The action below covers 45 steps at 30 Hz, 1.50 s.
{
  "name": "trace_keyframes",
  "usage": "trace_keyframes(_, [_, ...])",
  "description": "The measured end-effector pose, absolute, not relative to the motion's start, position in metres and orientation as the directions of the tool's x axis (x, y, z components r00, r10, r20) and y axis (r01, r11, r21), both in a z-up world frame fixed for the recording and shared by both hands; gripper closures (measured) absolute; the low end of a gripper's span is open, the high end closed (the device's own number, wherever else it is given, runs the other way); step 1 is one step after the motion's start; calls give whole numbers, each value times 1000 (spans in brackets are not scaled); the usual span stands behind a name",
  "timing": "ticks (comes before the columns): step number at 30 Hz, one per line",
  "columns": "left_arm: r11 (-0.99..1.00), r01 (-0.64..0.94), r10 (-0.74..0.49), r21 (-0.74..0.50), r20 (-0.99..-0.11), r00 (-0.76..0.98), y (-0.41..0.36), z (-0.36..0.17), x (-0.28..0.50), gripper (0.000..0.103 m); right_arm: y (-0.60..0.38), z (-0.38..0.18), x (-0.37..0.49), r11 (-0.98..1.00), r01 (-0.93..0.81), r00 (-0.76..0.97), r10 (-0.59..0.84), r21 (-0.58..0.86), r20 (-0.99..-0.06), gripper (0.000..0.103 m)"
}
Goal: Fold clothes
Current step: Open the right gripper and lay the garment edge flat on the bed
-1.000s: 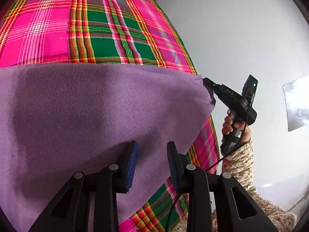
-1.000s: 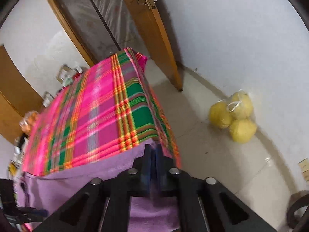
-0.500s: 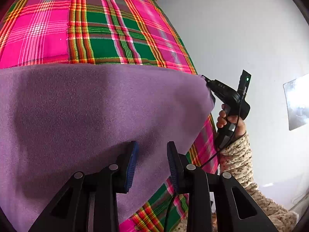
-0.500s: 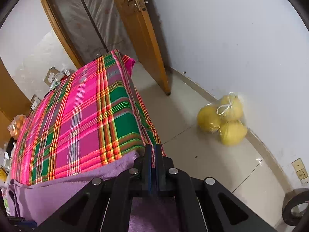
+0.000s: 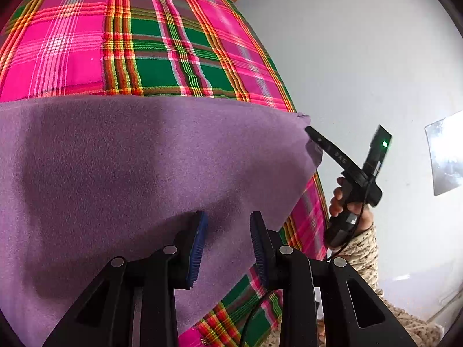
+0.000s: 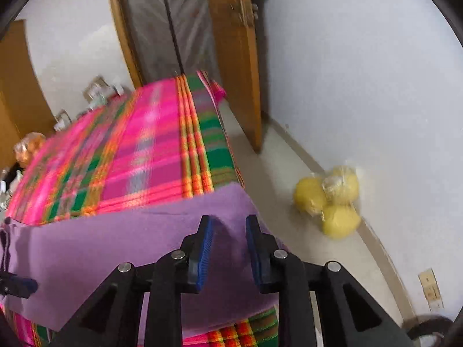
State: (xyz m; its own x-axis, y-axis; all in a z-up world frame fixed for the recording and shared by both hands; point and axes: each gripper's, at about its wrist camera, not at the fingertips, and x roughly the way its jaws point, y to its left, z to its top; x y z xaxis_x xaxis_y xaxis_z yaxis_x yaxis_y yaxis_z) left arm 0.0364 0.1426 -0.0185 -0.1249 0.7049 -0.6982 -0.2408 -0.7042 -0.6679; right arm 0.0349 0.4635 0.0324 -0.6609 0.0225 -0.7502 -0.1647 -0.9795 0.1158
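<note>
Purple cloth (image 5: 139, 167) lay spread flat over a pink and green plaid blanket (image 5: 162, 52), and it filled most of the space ahead of and beneath both sets of jaws. Starting at the left, the left gripper (image 5: 227, 241) hung just above the near part of the cloth with its blue pads parted and nothing between them. Its jaws were plainly released. Further right, the cloth's far corner sat just beside the tip of the right gripper (image 6: 228, 245), which a hand (image 5: 338, 202) in a knitted sleeve (image 5: 364, 248) carried beyond the blanket's edge. From its own camera that gripper's jaws were also spread, with the cloth lying below the gap and not pinched in it. Past them to the right, a bag of yellow fruit (image 6: 330, 199) rested on the floor by the wall, beside a wooden door (image 6: 234, 55). It looked to me as though one fold had just been laid down and both tools were free. The next move would likely call for picking a fresh edge or corner, closing on it squarely, and carrying it across without dragging the layer underneath.
</note>
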Motion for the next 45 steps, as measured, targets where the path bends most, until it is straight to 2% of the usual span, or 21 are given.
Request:
trace_keyframes(2, [-707,-240,702,-665,-700,-129,143,-18,37,71,469,30,29,-973,-200,-643,40,117,-765,76])
trace_keyframes(5, [-709,-239,701,-663,-701,-134,143,-18,40,71,482,25,23,-954,-250,-628,28,168,-778,64])
trace_keyframes(11, [-716,-239,693,-655,-709,-133,142,-16,43,71,509,21,33,-896,-311,-639,-50,317,-768,62])
trace_keyframes(13, [-719,-240,689,-652,-712,-132,143,-16,43,71,517,25,48,-870,-345,-662,-40,352,-748,62])
trace_keyframes(18, [-726,-237,683,-646,-718,-133,146,-15,41,71,542,24,87,-771,-354,-712,-146,530,-687,62])
trace_keyframes(22, [-734,-241,673,-634,-726,-139,149,-15,40,71,552,13,113,-723,-386,-718,-154,573,-679,61])
trace_keyframes(32, [-742,-238,666,-627,-731,-149,152,-15,40,71,547,-22,117,-582,-347,-725,-331,736,-604,51])
trace_keyframes(37, [-740,-233,668,-630,-730,-146,151,-14,39,71,545,-25,105,-578,-357,-728,-320,734,-607,52])
trace_keyframes(39, [-740,-234,668,-631,-730,-145,152,-14,38,71,545,-24,103,-574,-365,-733,-308,733,-607,58])
trace_keyframes(43, [-739,-234,669,-632,-729,-143,152,-15,37,71,543,-19,100,-590,-363,-737,-293,722,-610,60])
trace_keyframes(45, [-738,-236,670,-632,-728,-144,152,-15,37,71,542,-18,99,-599,-367,-737,-281,712,-615,68])
